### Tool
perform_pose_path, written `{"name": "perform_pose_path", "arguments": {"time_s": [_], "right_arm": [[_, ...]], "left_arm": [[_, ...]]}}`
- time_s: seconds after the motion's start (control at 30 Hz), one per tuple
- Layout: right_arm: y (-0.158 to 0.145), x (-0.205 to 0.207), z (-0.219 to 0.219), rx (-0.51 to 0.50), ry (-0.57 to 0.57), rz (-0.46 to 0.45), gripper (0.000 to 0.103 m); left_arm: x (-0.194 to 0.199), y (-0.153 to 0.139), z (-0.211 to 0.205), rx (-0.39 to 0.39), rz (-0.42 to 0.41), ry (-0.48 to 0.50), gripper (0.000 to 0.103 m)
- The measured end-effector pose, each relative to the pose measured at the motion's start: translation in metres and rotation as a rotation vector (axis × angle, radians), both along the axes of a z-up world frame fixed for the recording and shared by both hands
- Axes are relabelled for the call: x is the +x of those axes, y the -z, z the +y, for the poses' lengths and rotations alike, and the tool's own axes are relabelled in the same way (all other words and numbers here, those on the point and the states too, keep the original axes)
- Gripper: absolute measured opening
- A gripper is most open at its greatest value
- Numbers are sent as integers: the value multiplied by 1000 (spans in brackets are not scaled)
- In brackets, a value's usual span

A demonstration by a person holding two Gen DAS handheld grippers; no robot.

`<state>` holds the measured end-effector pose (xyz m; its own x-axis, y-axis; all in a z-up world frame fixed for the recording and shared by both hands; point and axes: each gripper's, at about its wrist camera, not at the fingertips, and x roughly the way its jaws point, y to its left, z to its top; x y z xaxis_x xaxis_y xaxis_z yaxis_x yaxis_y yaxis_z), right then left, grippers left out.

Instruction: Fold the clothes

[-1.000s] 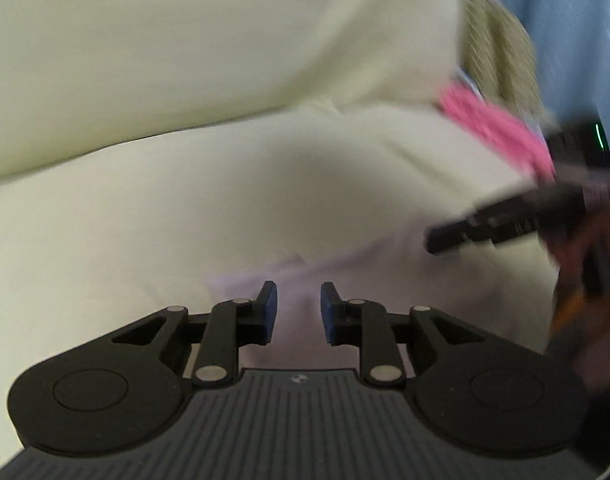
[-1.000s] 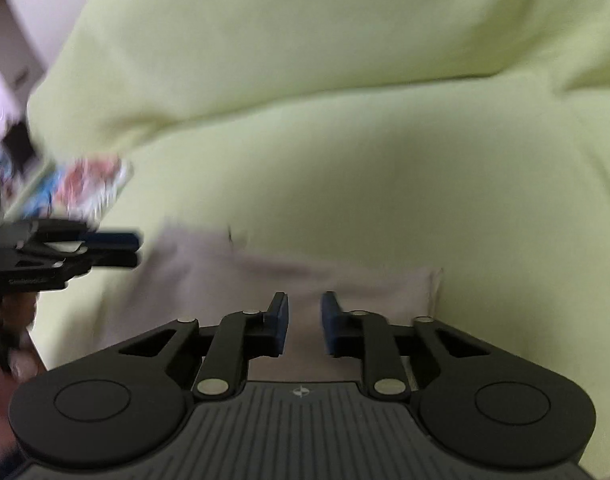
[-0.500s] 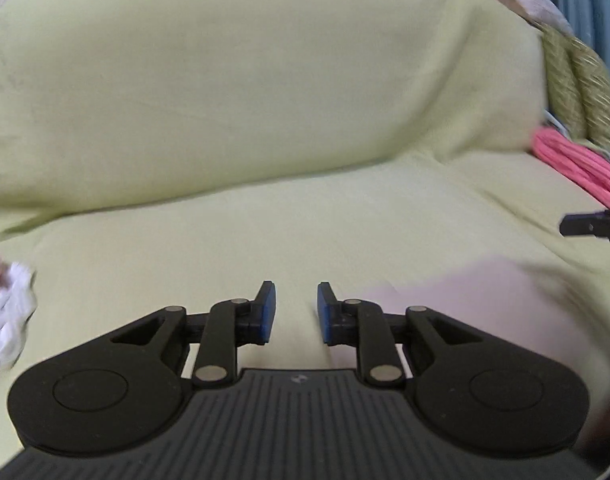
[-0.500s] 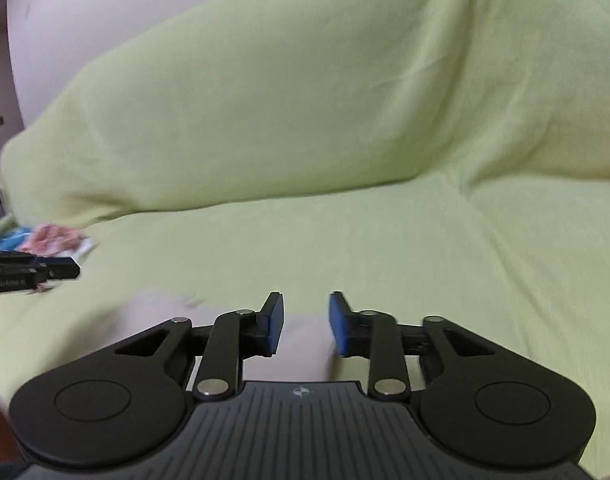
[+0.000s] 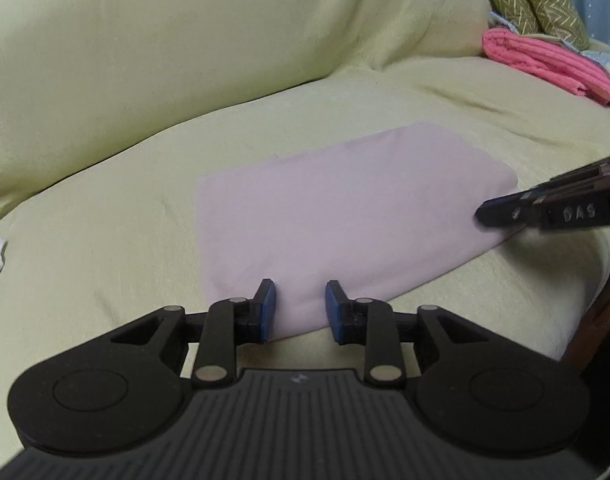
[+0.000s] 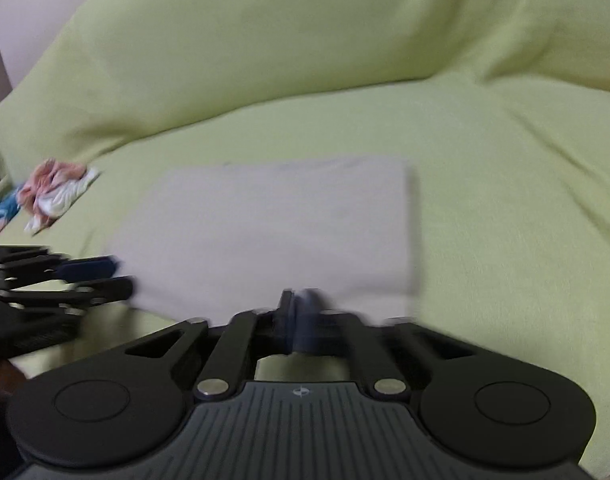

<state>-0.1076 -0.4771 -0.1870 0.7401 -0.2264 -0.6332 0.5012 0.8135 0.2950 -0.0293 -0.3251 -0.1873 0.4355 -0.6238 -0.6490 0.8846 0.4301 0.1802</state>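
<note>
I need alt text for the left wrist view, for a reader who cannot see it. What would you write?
A pale pink folded cloth lies flat on a sofa draped in light green fabric, with the open left gripper at its near edge. The right gripper reaches in from the right; a folded coral-pink garment rests at the upper right.

I am looking at a sofa [image 5: 265,92] draped in a pale green cover. A folded pale lilac garment [image 5: 345,208] is lying flat mid-seat, near the front edge. Folded pink cloth [image 5: 545,62] is resting toward the right end, and a patterned crumpled piece [image 6: 55,190] is sitting toward the left end.
</note>
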Motion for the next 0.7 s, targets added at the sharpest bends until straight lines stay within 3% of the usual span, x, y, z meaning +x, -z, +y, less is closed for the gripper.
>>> {"name": "perform_pose_path", "arguments": {"time_s": [0.13,0.17,0.2,0.33,0.43,0.57,0.7], "right_arm": [[-6,-31,-18,-9,112,39,2],[-9,-35,-17,-31,141,54,17],[-12,-32,-12,-51,152,52,17],[-23,-22,13,-19,127,-5,21],[-25,-26,39,-7,119,4,34],[-36,-26,58,13,134,24,40],[-49,-32,74,-9,167,19,46]], "left_arm": [[-3,-7,4,35,34,-83,30],[-5,-9,4,47,44,-110,27],[-6,-11,4,59,54,-138,26],[-14,-20,4,106,95,-247,29],[-28,-20,-1,134,146,-312,32],[-50,-20,9,140,202,-322,35],[-66,-31,24,134,182,-322,36]]}}
